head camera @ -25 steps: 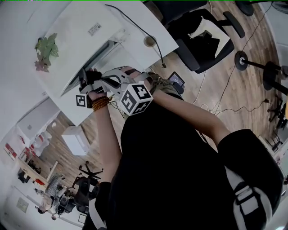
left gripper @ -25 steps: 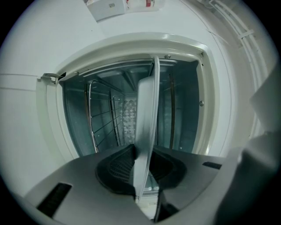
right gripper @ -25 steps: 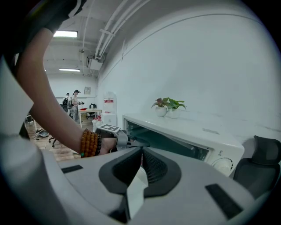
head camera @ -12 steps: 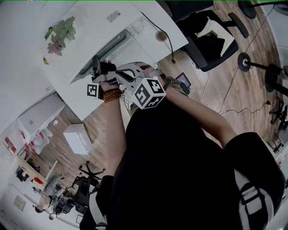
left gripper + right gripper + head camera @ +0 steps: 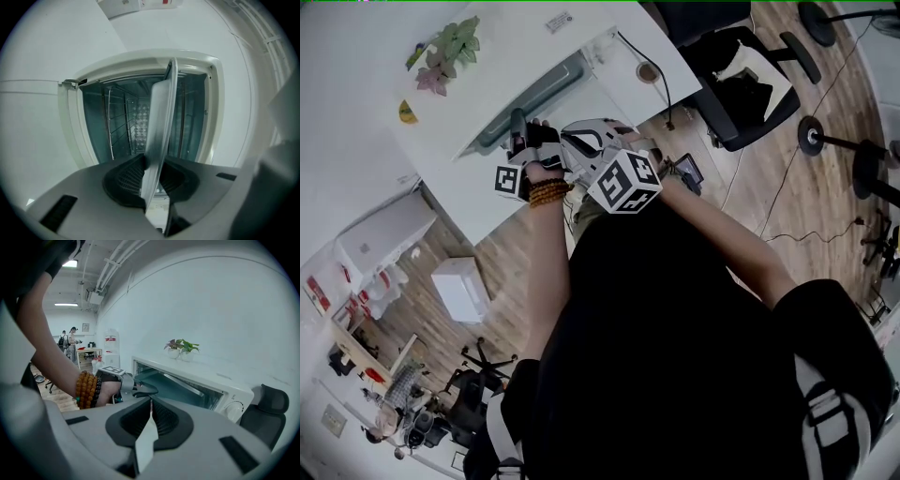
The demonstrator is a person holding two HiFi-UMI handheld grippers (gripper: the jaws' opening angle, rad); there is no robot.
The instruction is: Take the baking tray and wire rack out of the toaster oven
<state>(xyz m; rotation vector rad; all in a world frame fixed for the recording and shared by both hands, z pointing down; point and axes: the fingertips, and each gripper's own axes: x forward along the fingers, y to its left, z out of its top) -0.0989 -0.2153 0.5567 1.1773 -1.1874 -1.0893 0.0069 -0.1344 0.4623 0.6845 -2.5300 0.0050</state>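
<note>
At the toaster oven (image 5: 140, 60) mouth, my left tongs (image 5: 153, 169) pinch the rim of the baking tray (image 5: 160, 117), likely stiff, light and slippery; my right tongs (image 5: 149, 414) are closed, empty.

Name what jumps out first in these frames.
The left gripper is clamped on the rim of a silver baking tray, which it holds edge-on at the mouth of the open toaster oven. Wire bars show inside the cavity. In the right gripper view, the right gripper has its jaws together and points toward the oven's open front, with potted plants beyond it.
</note>
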